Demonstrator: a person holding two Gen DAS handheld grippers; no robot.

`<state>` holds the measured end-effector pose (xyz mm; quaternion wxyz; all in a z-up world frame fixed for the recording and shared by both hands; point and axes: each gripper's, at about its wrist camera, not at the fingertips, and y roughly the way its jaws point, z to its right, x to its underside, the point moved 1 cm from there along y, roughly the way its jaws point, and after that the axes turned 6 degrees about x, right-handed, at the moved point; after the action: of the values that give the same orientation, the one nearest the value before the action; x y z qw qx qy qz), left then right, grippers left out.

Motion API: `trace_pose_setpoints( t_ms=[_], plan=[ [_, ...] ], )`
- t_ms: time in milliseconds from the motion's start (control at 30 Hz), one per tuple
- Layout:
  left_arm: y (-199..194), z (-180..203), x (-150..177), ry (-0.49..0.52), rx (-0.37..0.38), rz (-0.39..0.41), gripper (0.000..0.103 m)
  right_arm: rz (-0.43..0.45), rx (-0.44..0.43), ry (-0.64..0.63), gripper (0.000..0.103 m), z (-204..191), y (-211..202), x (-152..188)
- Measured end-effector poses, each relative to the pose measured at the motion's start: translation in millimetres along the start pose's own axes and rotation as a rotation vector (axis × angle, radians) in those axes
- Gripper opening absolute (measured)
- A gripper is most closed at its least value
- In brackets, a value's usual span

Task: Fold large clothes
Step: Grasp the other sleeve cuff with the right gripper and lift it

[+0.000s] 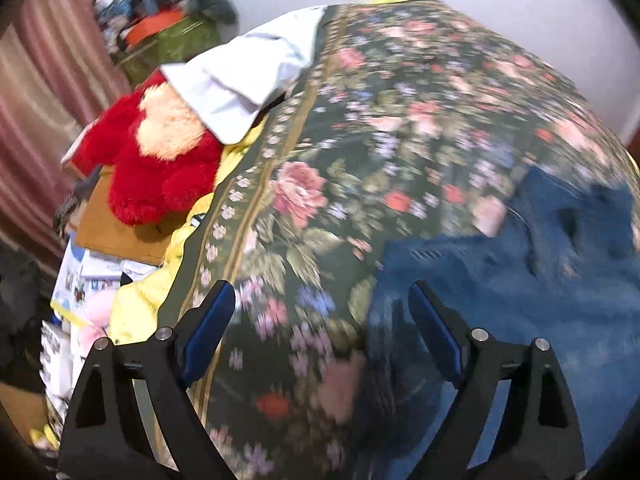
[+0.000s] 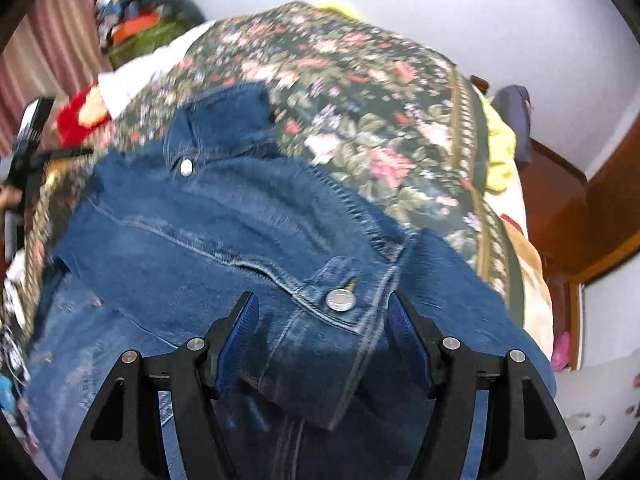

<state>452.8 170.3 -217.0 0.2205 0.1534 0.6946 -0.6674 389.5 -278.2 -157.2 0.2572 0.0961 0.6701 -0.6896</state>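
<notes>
I saw open floral bedspread [image 1: 320, 152] ahead of my left gripper [image 1: 320, 320]. A red plush [image 1: 160, 168] and clutter crowded its left edge; the denim jacket [image 2: 200, 240] filled the right.

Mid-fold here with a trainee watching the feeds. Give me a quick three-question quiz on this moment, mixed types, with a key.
1. True or false: the left gripper has cloth clamped between its pads.
2. Which part of the denim jacket lies between the right gripper's open fingers? A) the collar B) a buttoned cuff C) a bare hem
3. Fill in: the jacket lies on a ______-patterned bedspread.

Key
1. False: its jaws stand wide apart over the bedspread, with nothing clamped.
2. B: the cuff, with its metal button, sits between the fingers, which do not press on it.
3. floral
</notes>
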Motion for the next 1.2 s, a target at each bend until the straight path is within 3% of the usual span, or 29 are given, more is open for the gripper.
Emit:
trace_pose_setpoints(
  t_ms=[133, 333, 433, 567, 833, 967, 1200],
  plan=[
    [-34, 33, 20, 0.13, 0.015, 0.037, 0.089, 0.025, -0.044, 0.108, 0.065, 21, -22, 3],
    [-70, 89, 37, 0.219, 0.144, 0.065, 0.089, 0.045, -0.088, 0.322, 0.071, 71, -55, 27],
    [-85, 130, 44, 0.269, 0.218, 0.079, 0.089, 0.051, -0.073, 0.411, 0.078, 98, -70, 50],
    [-95, 182, 55, 0.351, 0.28, 0.082, 0.089, 0.034, -0.048, 0.478, 0.079, 125, -78, 82],
    [-73, 267, 79, 0.417, 0.383, -0.012, 0.089, -0.075, -0.088, 0.722, 0.079, 177, -56, 168],
    [-56, 287, 85, 0.408, 0.401, -0.057, 0.089, -0.121, -0.126, 0.85, 0.079, 197, -38, 202],
    [-36, 293, 91, 0.373, 0.403, -0.118, 0.09, -0.096, -0.145, 0.921, 0.079, 216, -15, 201]
  ],
)
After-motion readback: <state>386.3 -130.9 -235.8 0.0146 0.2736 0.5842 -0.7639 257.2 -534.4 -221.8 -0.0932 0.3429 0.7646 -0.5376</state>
